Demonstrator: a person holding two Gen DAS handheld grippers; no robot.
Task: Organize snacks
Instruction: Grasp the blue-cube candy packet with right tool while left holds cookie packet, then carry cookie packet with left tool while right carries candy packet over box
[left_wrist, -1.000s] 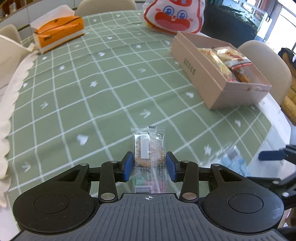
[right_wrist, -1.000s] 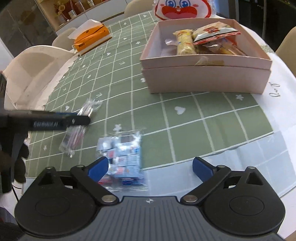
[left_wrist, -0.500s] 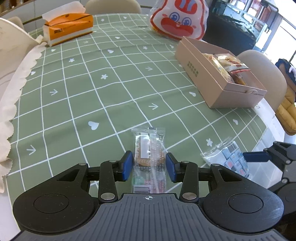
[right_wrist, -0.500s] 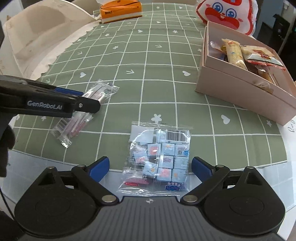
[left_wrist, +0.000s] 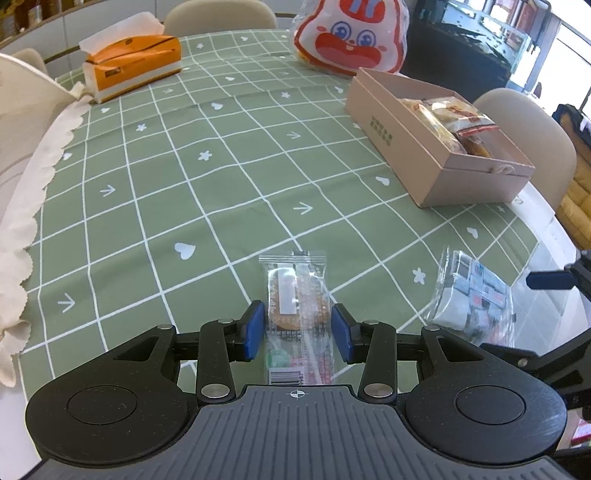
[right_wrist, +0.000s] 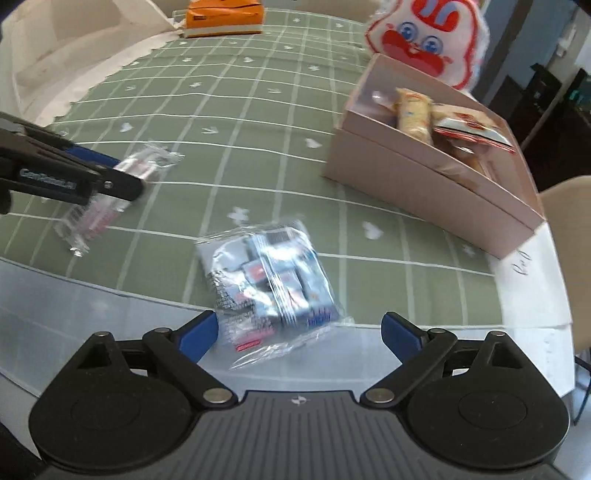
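Near the front edge of the green checked tablecloth (left_wrist: 207, 177), well apart from the pink box (left_wrist: 424, 147) that already holds some wrapped snacks, the left gripper (left_wrist: 297, 328) has its blue pads closed against both sides of a clear biscuit packet (left_wrist: 295, 295). Between this packet and the box lies a clear bag of small blue candies (right_wrist: 269, 269). The right gripper (right_wrist: 299, 330) stands over this bag with its jaws wide open, and the pads do not press it.
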